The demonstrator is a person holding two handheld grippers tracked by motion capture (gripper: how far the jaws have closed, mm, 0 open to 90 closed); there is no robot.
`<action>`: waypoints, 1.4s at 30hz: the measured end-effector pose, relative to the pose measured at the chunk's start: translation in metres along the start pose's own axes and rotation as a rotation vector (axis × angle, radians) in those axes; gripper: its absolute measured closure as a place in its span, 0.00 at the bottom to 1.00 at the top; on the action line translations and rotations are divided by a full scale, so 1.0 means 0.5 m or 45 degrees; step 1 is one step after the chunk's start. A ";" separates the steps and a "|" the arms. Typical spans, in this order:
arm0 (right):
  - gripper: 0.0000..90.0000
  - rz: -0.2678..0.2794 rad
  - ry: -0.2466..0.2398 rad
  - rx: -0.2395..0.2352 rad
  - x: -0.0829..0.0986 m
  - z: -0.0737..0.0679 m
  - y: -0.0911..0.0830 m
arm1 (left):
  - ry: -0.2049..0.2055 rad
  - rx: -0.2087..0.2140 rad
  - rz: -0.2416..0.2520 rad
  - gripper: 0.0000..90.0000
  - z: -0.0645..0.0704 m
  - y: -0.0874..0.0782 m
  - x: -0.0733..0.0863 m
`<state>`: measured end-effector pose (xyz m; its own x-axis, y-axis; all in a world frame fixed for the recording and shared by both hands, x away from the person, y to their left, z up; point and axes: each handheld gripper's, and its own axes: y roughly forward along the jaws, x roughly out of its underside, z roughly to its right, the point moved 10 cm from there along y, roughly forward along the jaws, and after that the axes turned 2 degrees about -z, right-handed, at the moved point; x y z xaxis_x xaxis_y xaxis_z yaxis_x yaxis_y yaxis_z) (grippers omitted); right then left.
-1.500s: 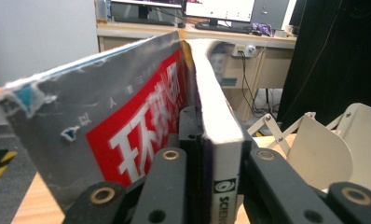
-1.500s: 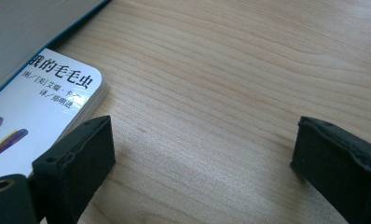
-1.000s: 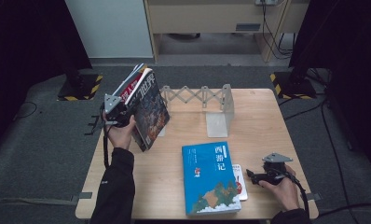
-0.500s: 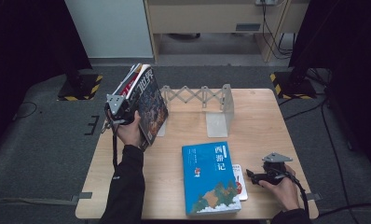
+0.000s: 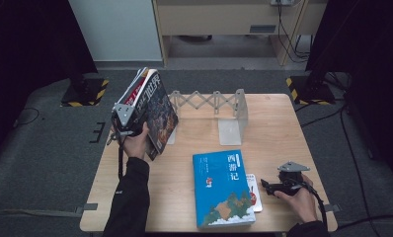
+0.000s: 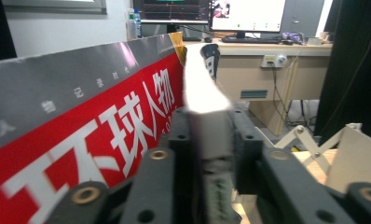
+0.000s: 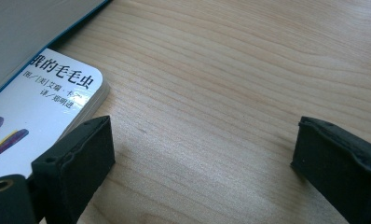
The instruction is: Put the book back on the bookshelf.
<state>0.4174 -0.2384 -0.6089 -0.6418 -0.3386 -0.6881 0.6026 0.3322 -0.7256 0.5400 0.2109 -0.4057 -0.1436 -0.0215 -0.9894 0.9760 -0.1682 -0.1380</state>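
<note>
Wooden table with grey floor around it. Near the front edge a blue book lies flat, cover up, Chinese title at its top right. A small white book lies partly under the blue book's right edge; in the right gripper view its rounded corner with printed Chinese text sits just beside the left jaw.

At the back of the table stands a metal expanding book rack, with accordion links across the rear, an upright end plate at the right and a flat foot plate on the table.

At the left rear corner, a bundle of books is lifted and tilted, top leaning left and away from the rack, with its lower corner near the table by the rack's left end. Dark illustrated cover faces right; red-and-white covers show behind it. The left gripper clamps this bundle at its left edge, with the person's hand wrapped under it. In the left gripper view the jaws are closed on the pale page edges, with a grey and red cover bearing big white characters at the left.

The right gripper rests low at the front right of the table, pointing left at the white book, not touching it. Its jaws stand wide apart over bare wood, holding nothing.
</note>
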 end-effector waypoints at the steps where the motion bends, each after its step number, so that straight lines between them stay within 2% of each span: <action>1: 0.06 0.000 0.000 0.000 0.000 0.000 0.000 | -0.034 0.023 0.015 0.74 0.000 -0.007 -0.003; 2: 0.06 0.000 0.000 0.000 0.000 0.000 0.000 | -0.060 0.043 0.027 0.71 0.000 -0.014 -0.005; 3: 0.06 0.000 0.000 0.000 0.000 0.000 0.000 | -0.060 0.043 0.027 0.67 0.000 -0.014 -0.005; 5: 0.06 0.000 0.000 0.000 0.000 0.000 0.000 | -0.038 0.065 -0.001 0.63 -0.001 -0.029 -0.002; 7: 0.06 0.000 0.000 0.001 0.000 0.000 0.000 | -0.035 0.074 -0.006 0.57 -0.001 -0.035 0.000; 8: 0.06 0.000 0.000 0.002 0.000 0.000 0.000 | -0.017 0.077 -0.008 0.54 -0.002 -0.048 0.006; 11: 0.07 -0.001 0.002 0.002 0.000 0.000 0.000 | -0.018 0.099 -0.018 0.50 -0.002 -0.065 0.019; 19: 0.19 -0.011 0.016 0.010 0.002 0.004 -0.011 | -0.052 0.156 -0.067 0.46 -0.005 -0.098 0.060; 22: 0.23 -0.010 0.036 0.005 0.001 0.003 -0.018 | -0.039 0.165 -0.083 0.45 -0.004 -0.113 0.067; 25: 0.24 0.007 0.029 0.012 -0.003 0.006 -0.022 | -0.049 0.185 -0.085 0.43 0.001 -0.124 0.068; 26: 0.25 0.037 0.035 0.015 -0.010 0.007 -0.027 | -0.043 0.201 -0.094 0.43 0.005 -0.136 0.075; 29: 0.26 0.069 0.039 0.008 -0.020 0.004 -0.035 | -0.022 0.228 -0.123 0.41 0.013 -0.150 0.096; 34: 0.27 0.120 0.046 -0.009 -0.037 -0.008 -0.048 | -0.030 0.278 -0.182 0.38 0.031 -0.160 0.139; 36: 0.28 0.139 0.047 -0.022 -0.043 -0.015 -0.053 | -0.016 0.300 -0.211 0.36 0.042 -0.162 0.157; 37: 0.28 0.150 0.043 -0.027 -0.047 -0.017 -0.055 | -0.016 0.300 -0.211 0.35 0.042 -0.162 0.157; 39: 0.29 0.162 0.046 -0.040 -0.052 -0.024 -0.059 | -0.029 0.337 -0.248 0.35 0.066 -0.165 0.184; 41: 0.29 0.173 0.043 -0.051 -0.056 -0.030 -0.062 | 0.021 0.349 -0.290 0.34 0.081 -0.166 0.207; 42: 0.29 0.173 0.043 -0.051 -0.056 -0.030 -0.062 | 0.021 0.349 -0.290 0.34 0.081 -0.166 0.207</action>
<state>0.4094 -0.2261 -0.5670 -0.5717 -0.2584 -0.7787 0.6662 0.4078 -0.6244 0.4374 0.1827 -0.4946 -0.3476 0.0628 -0.9355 0.8386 -0.4254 -0.3402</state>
